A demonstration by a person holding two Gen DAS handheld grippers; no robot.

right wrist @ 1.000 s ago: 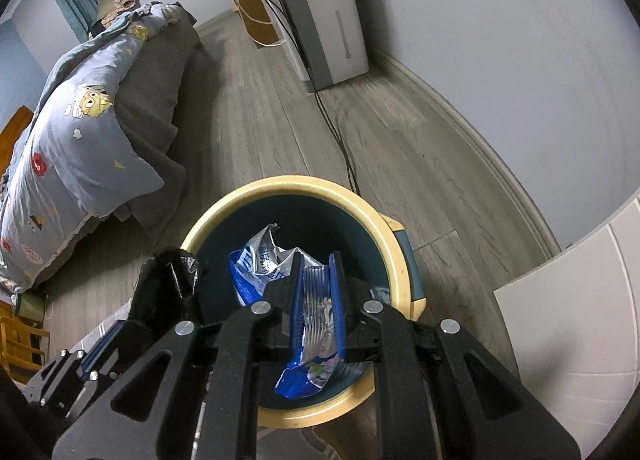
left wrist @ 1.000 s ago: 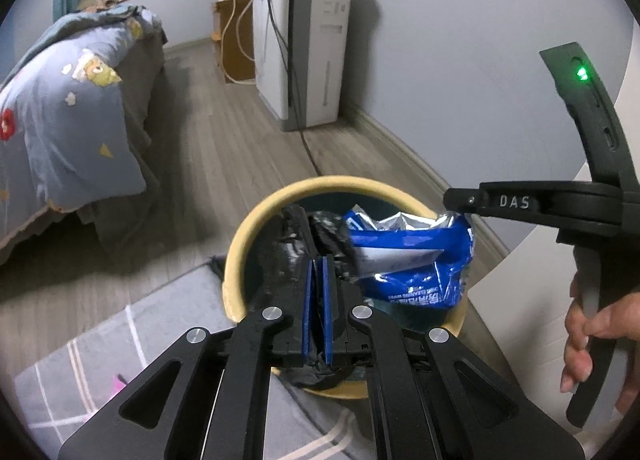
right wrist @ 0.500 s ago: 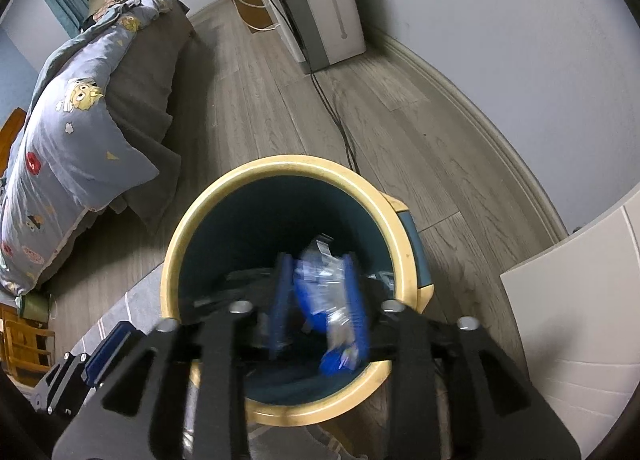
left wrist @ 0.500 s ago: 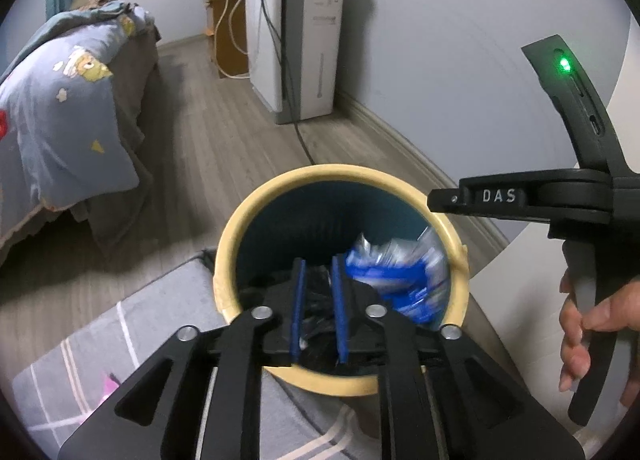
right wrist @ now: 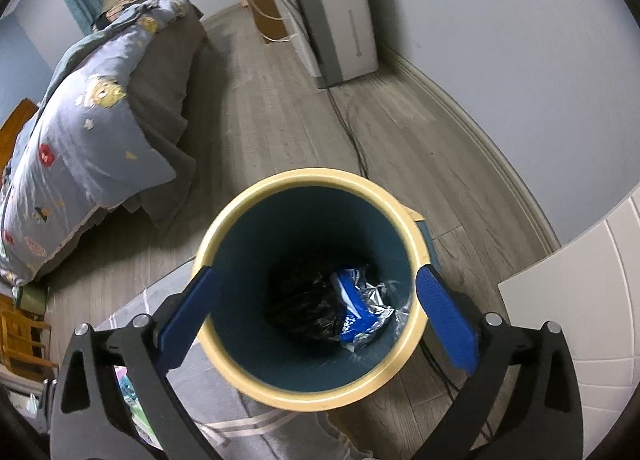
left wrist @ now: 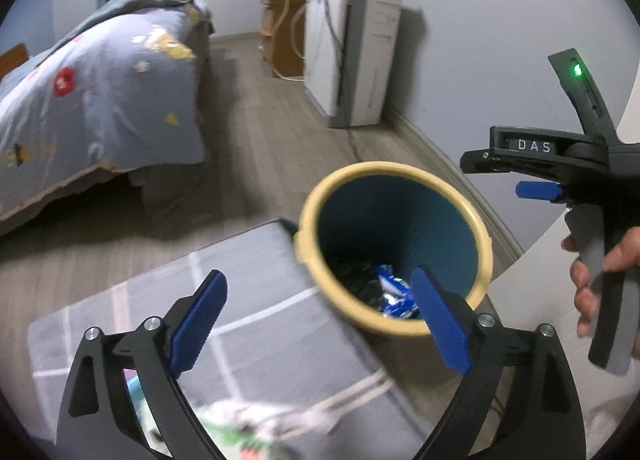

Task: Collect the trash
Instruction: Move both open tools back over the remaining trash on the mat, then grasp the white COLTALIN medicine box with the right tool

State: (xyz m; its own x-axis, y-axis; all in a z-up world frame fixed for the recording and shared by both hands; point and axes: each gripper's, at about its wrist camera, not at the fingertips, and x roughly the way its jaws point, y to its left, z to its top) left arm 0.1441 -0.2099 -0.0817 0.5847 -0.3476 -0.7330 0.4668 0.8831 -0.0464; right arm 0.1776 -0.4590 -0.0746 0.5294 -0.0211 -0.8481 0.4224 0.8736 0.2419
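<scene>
round yellow-rimmed blue plastic bin holds crumpled blue foil wrapper and black bag. left gripper, right gripper: fingers spread apart, empty. drop step judged complete; next, seek remaining litter on grey rug.

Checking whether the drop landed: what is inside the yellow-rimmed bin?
Inside the bin lie a blue-and-silver snack wrapper and a crumpled black plastic bag. Anything beneath them, and the bin's floor, is covered. Both grippers are open and empty.
</scene>
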